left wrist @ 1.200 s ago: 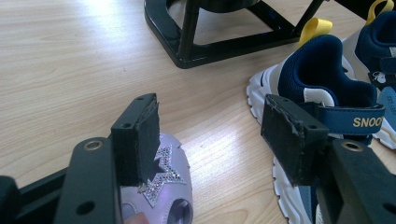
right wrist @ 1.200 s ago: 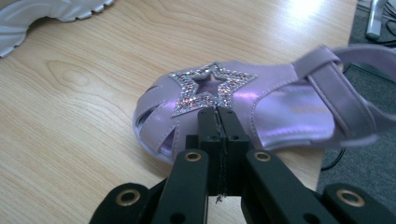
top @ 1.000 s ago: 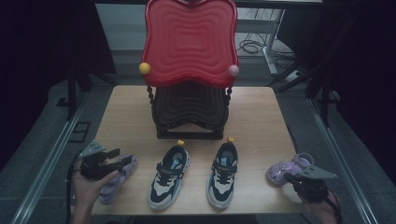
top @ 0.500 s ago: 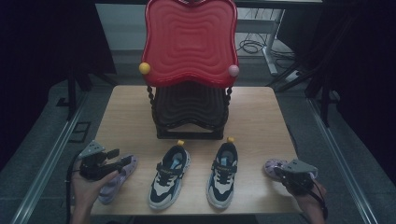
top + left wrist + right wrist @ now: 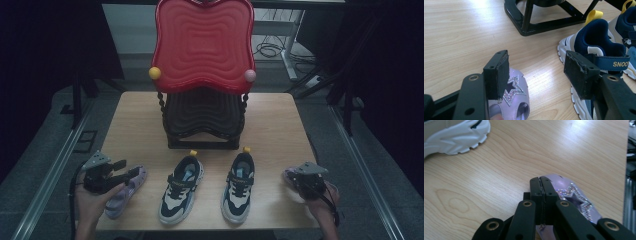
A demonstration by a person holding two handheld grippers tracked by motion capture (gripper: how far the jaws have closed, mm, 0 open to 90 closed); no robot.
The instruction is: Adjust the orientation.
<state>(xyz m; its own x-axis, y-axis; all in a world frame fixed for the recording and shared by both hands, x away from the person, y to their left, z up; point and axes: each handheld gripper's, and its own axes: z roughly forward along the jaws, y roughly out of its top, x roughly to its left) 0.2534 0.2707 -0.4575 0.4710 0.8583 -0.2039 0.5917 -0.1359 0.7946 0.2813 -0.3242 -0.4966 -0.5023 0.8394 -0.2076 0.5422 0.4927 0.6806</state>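
Two navy-and-white sneakers (image 5: 181, 189) (image 5: 238, 186) stand side by side at the table's front. My left gripper (image 5: 129, 173) hovers open over a purple sandal (image 5: 122, 195) at the front left. In the left gripper view its jaws (image 5: 539, 75) stand wide, the star-trimmed sandal (image 5: 512, 90) under the left pad (image 5: 500, 73) and a sneaker (image 5: 599, 47) behind the right one. My right gripper (image 5: 300, 182) is shut at the front right on the second purple sandal (image 5: 289, 175). In the right gripper view the jaws (image 5: 541, 182) are pressed together, with that sandal (image 5: 571, 195) beneath them.
A red wavy-backed black stand (image 5: 202, 107) sits at the middle back of the wooden table (image 5: 135, 125). A white sneaker sole (image 5: 456, 137) shows at the upper left of the right gripper view. The table's right edge (image 5: 625, 170) runs close beside the right gripper.
My right gripper has slid left along the table's front, and the purple sandal has come with it. The left gripper and its sandal have stayed put.
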